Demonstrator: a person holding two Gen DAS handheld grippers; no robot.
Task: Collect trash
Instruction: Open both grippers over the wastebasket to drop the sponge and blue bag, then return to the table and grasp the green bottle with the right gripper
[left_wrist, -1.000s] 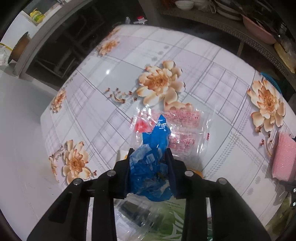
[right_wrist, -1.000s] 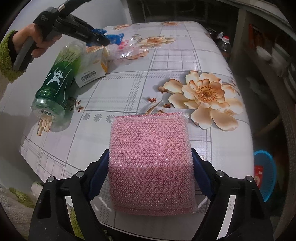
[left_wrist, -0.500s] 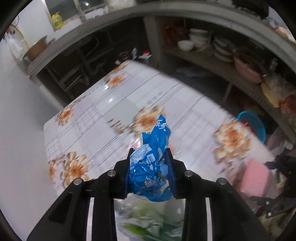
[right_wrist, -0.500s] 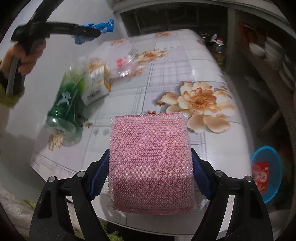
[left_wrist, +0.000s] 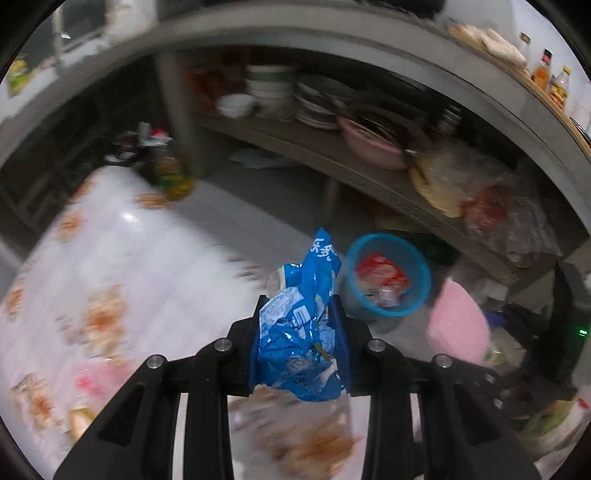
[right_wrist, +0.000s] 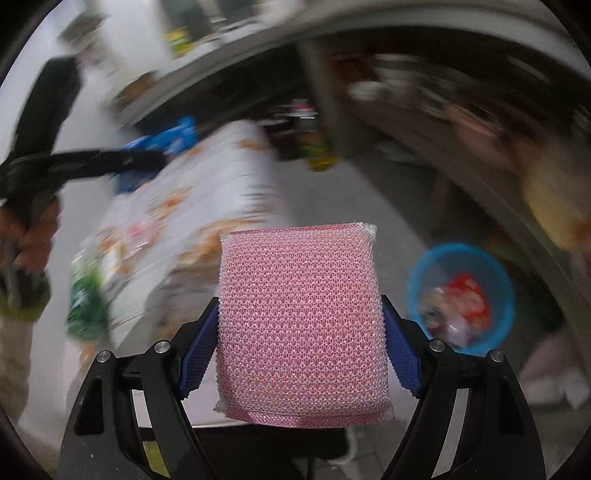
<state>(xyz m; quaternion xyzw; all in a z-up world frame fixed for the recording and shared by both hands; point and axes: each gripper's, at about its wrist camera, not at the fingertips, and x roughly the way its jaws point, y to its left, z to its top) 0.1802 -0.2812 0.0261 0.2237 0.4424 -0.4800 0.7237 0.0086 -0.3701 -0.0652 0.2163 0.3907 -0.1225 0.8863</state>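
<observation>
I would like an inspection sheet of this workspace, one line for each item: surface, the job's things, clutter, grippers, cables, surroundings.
Surface: table under a white cloth with flower print, blurred.
Job's things: crumpled blue wrapper; pink mesh sponge; blue bin on the floor, red packet and other trash inside.
Clutter: green bottle and clear packaging lying on the table.
Grippers: left gripper shut on the wrapper; right gripper shut on the sponge.
Cables: nothing seen.
Surroundings: shelf with bowls and plates, pink basin, bagged items.
</observation>
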